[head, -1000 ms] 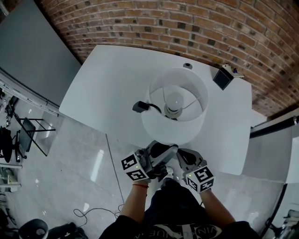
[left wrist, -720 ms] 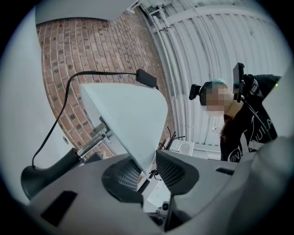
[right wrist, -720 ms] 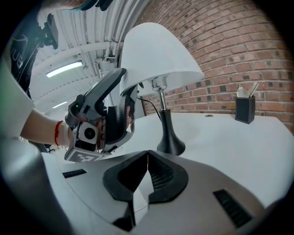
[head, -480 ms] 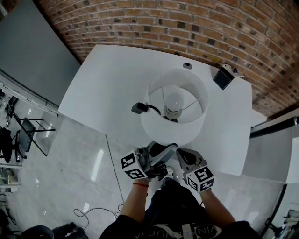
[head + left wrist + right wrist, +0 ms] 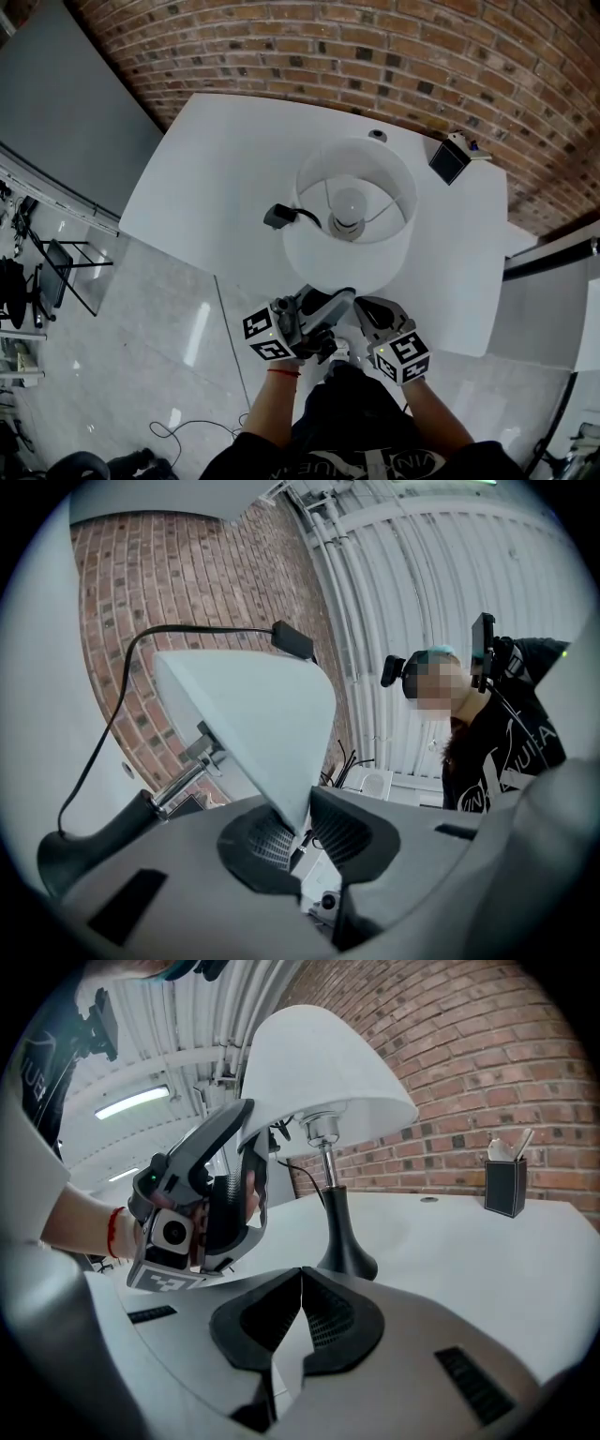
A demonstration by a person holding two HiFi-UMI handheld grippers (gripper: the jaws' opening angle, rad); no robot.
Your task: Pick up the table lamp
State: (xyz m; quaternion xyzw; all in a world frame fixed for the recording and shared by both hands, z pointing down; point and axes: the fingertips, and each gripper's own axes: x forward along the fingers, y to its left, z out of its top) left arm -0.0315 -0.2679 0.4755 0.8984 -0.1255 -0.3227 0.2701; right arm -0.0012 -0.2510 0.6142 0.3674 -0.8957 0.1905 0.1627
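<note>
As the lampshade point(image 5: 246, 731) was being pinched by the just-closing left hand-held gripper point(image 5: 302, 829), gentle pressure was advised; the right hand-held gripper point(image 5: 300, 1288) was shut, empty.

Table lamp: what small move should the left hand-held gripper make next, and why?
Probably a slow, gentle lift. The left hand-held gripper has just been closing its jaws and now pinches the lampshade at its rim, while the black base sits on the white table; the shade may flex.
</note>
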